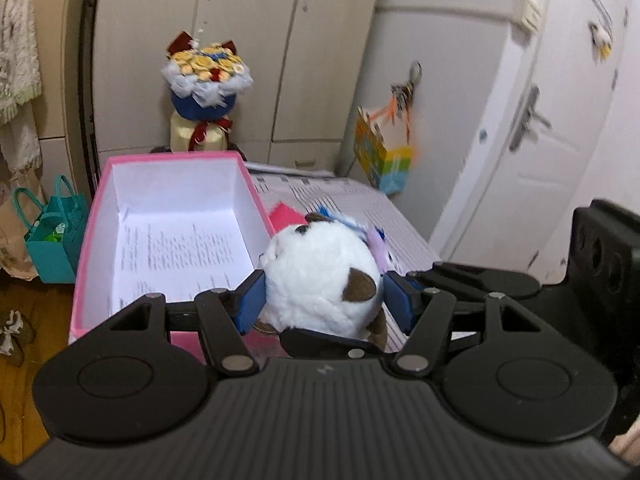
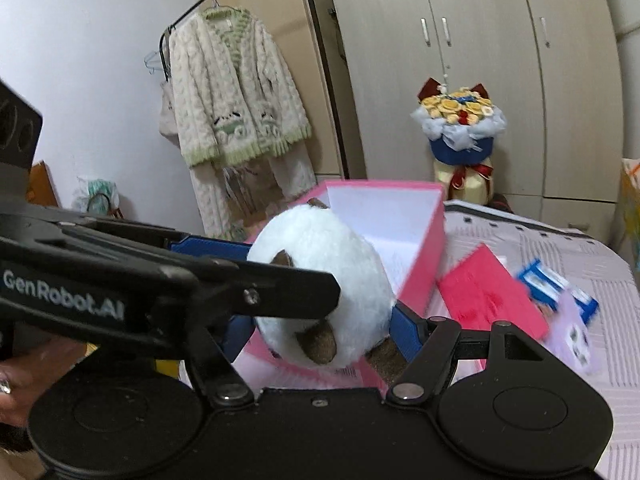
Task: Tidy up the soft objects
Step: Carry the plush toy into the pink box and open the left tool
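A white plush toy with brown ears (image 1: pixel 320 276) sits between the blue pads of my left gripper (image 1: pixel 324 300), which is shut on it, held just right of the open pink box (image 1: pixel 92 240). In the right wrist view the same plush toy (image 2: pixel 324 284) also lies between the blue pads of my right gripper (image 2: pixel 320 332), which presses on it from both sides. The left gripper's body (image 2: pixel 160 280) crosses that view from the left. The pink box (image 2: pixel 424 256) is white inside and holds only a printed sheet.
A pink card (image 2: pixel 488 292), a blue-and-white packet (image 2: pixel 548 284) and a lilac soft item (image 2: pixel 572 332) lie on the patterned bed cover (image 2: pixel 560 240). A bouquet (image 1: pixel 206 76) stands behind the box. A teal bag (image 1: pixel 56 236) is on the floor at left. Wardrobes and a door stand behind.
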The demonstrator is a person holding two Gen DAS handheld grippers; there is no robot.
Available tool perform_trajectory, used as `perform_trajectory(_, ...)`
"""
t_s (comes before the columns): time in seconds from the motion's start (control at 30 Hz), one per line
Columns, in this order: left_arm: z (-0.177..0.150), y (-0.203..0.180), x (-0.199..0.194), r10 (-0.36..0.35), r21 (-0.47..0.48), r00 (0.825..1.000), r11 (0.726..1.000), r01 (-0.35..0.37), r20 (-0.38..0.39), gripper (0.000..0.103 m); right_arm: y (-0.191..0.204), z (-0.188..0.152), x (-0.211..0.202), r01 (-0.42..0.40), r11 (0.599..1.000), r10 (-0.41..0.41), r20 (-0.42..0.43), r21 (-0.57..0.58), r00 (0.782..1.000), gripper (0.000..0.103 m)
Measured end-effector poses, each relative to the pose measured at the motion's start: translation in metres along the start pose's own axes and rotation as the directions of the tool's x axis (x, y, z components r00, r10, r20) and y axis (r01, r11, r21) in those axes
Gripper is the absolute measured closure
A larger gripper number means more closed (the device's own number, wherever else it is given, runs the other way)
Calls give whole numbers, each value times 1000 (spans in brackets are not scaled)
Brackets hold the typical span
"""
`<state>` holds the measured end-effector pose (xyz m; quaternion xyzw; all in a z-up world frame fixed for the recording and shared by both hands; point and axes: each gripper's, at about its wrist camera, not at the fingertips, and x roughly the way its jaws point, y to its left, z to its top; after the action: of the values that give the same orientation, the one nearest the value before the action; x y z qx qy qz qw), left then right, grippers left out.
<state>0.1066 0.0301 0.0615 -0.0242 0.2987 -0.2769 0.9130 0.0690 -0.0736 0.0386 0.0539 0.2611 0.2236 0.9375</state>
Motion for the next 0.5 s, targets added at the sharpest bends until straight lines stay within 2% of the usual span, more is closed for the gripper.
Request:
perform_trajectory(0.17,33,31,23,40,-2,999,999,-40,2,41,-18,36,43,-41,999,41,-24,-19,999,27)
perform_trajectory(0.33,66,80,65,59,-87,997,994,-63,-48,41,-50,66,102,-94,995,95,-80,12,992,27)
perform_trajectory(0.5,83,126,109,91,-171,991,979,-106,-94,41,-75,90,164,-166,985,172,-179,50,969,27)
